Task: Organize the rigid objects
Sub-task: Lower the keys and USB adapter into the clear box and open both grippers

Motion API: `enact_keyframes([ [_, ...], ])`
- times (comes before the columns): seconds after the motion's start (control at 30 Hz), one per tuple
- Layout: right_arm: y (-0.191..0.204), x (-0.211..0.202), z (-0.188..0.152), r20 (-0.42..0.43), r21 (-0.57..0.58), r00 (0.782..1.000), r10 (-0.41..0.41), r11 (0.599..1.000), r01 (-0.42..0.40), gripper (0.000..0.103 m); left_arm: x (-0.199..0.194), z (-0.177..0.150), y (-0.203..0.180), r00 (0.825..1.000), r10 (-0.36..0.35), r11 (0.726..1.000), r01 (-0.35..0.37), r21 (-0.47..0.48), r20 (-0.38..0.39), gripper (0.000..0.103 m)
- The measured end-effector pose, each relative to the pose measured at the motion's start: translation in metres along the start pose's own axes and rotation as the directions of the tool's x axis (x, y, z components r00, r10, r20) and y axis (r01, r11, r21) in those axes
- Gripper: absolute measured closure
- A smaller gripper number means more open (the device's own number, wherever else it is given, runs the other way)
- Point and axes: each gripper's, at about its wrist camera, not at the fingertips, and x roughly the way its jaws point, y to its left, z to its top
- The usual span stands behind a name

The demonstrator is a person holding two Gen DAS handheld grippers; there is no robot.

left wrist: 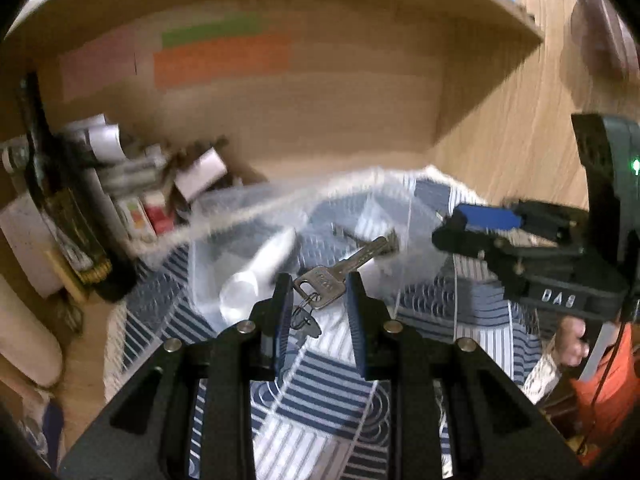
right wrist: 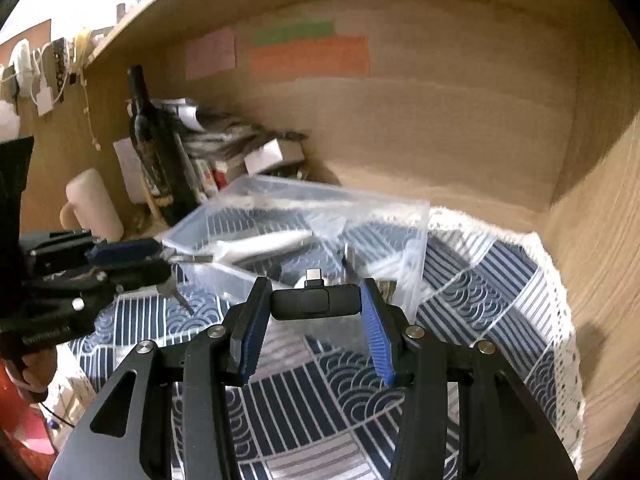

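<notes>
My left gripper point(left wrist: 318, 286) is shut on a silver key point(left wrist: 340, 274) with a ring and a second key hanging below; it holds it above the near edge of a clear plastic box point(left wrist: 224, 216). My right gripper point(right wrist: 314, 306) is shut on a black USB-C adapter point(right wrist: 314, 304), its plug pointing forward, just in front of the same clear box point(right wrist: 416, 220). The box holds a white tube point(right wrist: 260, 242) and other small items. Each gripper shows in the other's view: the right one point(left wrist: 452, 224) at the right, the left one point(right wrist: 160, 258) at the left.
A blue and white patterned cloth point(right wrist: 500, 280) covers the wooden desk. A dark wine bottle point(right wrist: 154, 152), a cream mug point(right wrist: 94, 204) and a heap of papers and small boxes point(right wrist: 240, 148) stand at the back left. Wooden walls and a shelf enclose the nook.
</notes>
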Motion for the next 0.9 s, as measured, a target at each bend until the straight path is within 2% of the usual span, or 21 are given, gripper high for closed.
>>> enact_keyframes([
  [0.2, 0.001, -0.004, 0.018, 0.056, -0.001, 0.998, -0.002, 1.0, 0.002, 0.061, -0.008, 0.031, 0.003, 0.997, 0.007, 1.0, -0.007, 0.003, 0.082, 0.077],
  [0.37, 0.0, 0.003, 0.034, 0.069, -0.013, 0.998, -0.011, 1.0, 0.012, 0.061, 0.003, 0.039, 0.01, 0.995, 0.008, 1.0, -0.007, -0.009, 0.097, 0.077],
  [0.57, -0.004, 0.028, 0.042, 0.032, -0.009, 1.0, -0.001, 1.0, 0.001, 0.061, 0.039, 0.036, 0.024, 0.999, 0.002, 0.999, -0.001, -0.04, 0.037, 0.077],
  [0.9, 0.004, 0.103, 0.035, -0.14, -0.03, 0.99, 0.007, 0.999, -0.012, 0.061, 0.094, 0.021, 0.043, 0.994, -0.03, 0.996, 0.021, -0.09, -0.104, 0.076],
])
